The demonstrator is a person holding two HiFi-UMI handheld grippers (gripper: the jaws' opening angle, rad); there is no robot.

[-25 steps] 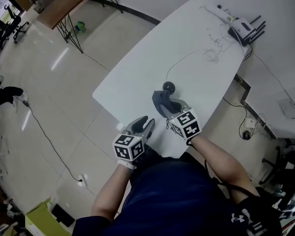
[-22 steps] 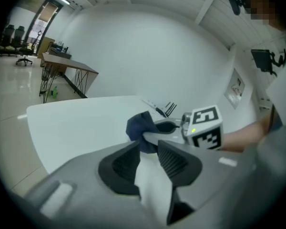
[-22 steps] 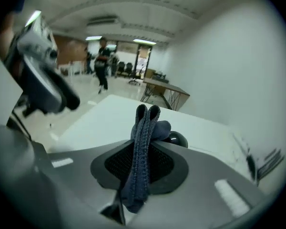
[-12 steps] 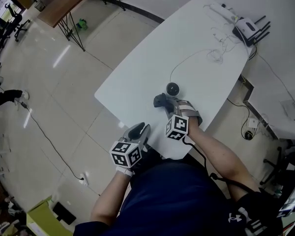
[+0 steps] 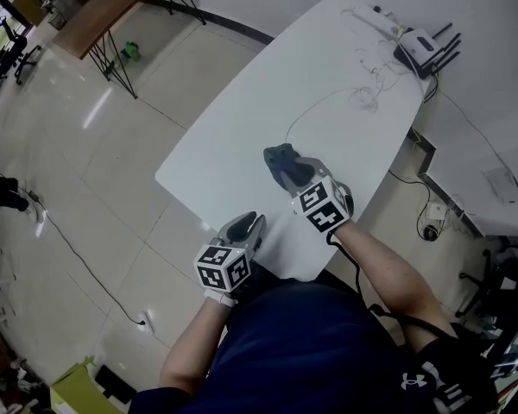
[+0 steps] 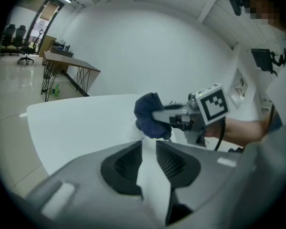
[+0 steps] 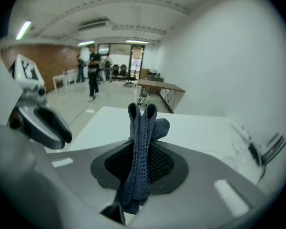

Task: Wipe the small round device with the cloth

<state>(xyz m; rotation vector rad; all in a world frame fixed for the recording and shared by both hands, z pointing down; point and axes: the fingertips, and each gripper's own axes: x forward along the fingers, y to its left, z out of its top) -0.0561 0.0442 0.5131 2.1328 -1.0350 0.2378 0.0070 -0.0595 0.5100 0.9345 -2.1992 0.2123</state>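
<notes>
My right gripper is shut on a dark blue cloth, and the folded cloth sticks up between its pads. The cloth lies over the spot where the white cable ends, so the small round device is hidden beneath it. My left gripper hovers over the near edge of the white table, apart from the cloth. Its jaws have just been closing and stand a narrow gap apart with nothing between them. From there I see the right gripper pressing the cloth down.
A router with antennas and a power strip sit at the table's far end among loose thin cables. A wooden desk stands on the tiled floor beyond. People stand far off.
The right gripper has rolled and carried the cloth onto the round device, which showed beside the cloth earlier and is now covered. The left gripper's jaws have narrowed.
</notes>
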